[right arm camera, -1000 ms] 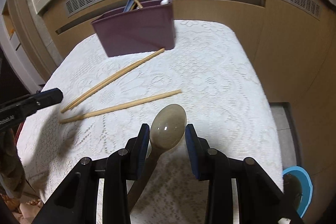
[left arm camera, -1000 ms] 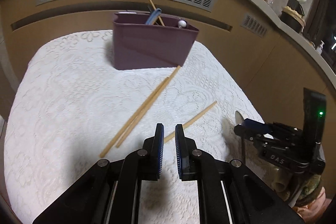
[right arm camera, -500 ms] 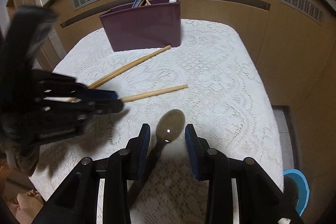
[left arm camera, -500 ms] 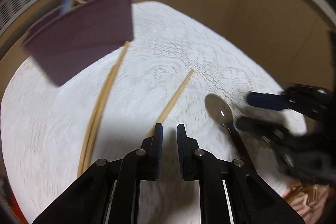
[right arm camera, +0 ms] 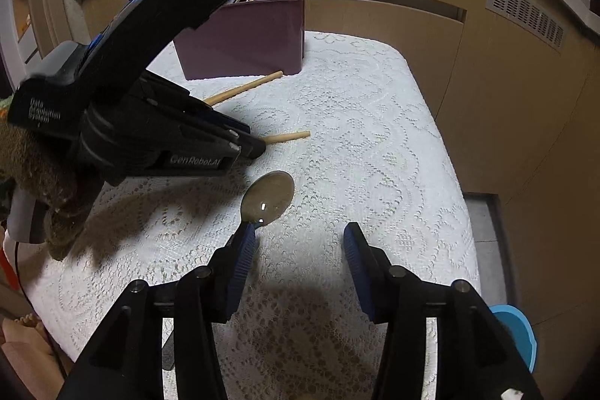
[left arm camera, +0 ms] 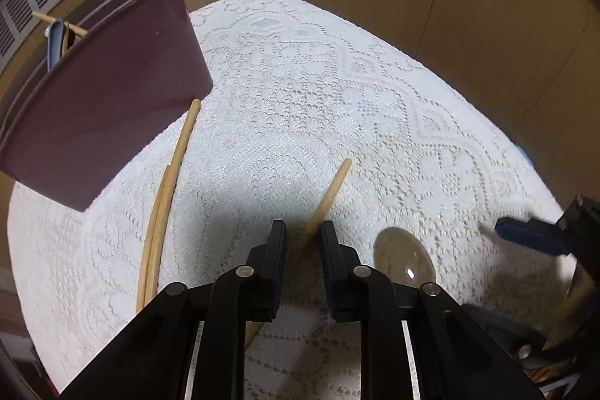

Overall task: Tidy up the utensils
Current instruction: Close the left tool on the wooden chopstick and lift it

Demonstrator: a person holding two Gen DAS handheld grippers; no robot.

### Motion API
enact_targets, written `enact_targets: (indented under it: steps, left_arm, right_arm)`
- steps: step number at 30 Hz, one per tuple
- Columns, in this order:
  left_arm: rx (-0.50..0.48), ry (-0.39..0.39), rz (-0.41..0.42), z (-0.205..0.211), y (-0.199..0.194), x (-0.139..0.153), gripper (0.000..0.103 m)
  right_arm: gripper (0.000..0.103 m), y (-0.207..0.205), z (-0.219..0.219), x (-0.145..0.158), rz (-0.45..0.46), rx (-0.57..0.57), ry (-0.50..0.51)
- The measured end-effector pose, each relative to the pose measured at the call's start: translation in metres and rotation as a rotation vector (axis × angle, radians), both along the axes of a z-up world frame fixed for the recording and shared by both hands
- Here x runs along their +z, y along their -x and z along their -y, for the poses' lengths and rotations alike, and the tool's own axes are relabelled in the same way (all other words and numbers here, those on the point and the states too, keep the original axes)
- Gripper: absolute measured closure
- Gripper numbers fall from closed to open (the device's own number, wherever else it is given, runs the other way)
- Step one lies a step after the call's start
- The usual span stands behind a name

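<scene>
Fingers of the left gripper point(left arm camera: 302, 235) are opening narrowly around one loose wooden chopstick point(left arm camera: 330, 192), low in the frame on the white lace desk point(left arm camera: 300, 81). They should be sinking lower before squeezing. Right gripper point(right arm camera: 300, 246) is opening wide, empty, beside the brown spoon point(right arm camera: 267, 197). Upper left, the purple plastic bin point(left arm camera: 108, 92) is holding chopsticks and a blue handle.

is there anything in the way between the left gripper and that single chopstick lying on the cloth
Nothing visible is. The single chopstick already runs between the fingers of the left gripper, whose jaws are opening and not pressing on it. The spoon lies just beside it, and the chopstick pair is clear on the other side.
</scene>
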State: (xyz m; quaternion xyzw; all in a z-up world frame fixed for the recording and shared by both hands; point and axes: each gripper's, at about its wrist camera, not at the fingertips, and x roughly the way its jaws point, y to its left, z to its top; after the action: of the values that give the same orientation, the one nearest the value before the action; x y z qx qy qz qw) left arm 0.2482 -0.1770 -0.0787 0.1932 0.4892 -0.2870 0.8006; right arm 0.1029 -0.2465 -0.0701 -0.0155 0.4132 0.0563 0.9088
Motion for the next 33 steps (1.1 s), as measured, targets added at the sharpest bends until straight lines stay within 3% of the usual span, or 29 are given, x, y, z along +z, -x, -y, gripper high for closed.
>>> enact_targets:
  steps: [3, 6, 13, 16, 19, 24, 30, 33]
  left_arm:
    - [0.007, 0.025, -0.041, -0.001, -0.007, 0.0, 0.075]
    - [0.007, 0.031, -0.051, 0.005, -0.008, -0.001, 0.065]
    - [0.025, 0.061, 0.038, 0.015, -0.003, -0.007, 0.064]
    - [0.028, 0.102, 0.051, 0.003, 0.004, -0.007, 0.068]
    - [0.067, 0.11, 0.066, -0.008, 0.008, -0.003, 0.086]
    - [0.15, 0.213, 0.053, -0.04, 0.021, 0.009, 0.089]
    - [0.258, 0.387, 0.167, -0.1, 0.067, 0.047, 0.091]
    - [0.315, 0.41, 0.251, -0.124, 0.083, 0.06, 0.091]
  right_arm:
    - [0.054, -0.001, 0.001, -0.004, -0.007, -0.003, -0.001]
    - [0.045, -0.001, 0.003, -0.005, -0.001, -0.013, -0.002]
    - [0.033, -0.001, 0.006, -0.004, 0.011, -0.038, 0.016]
    - [0.021, 0.0, 0.007, -0.003, 0.024, -0.05, 0.017]
    - [0.02, -0.001, 0.009, -0.001, 0.038, -0.064, 0.021]
    - [0.02, -0.001, 0.01, 0.006, 0.053, -0.073, 0.023]
    - [0.019, -0.002, 0.0, 0.009, 0.054, -0.039, 0.01]
    - [0.019, -0.003, -0.008, 0.009, 0.053, -0.031, 0.013]
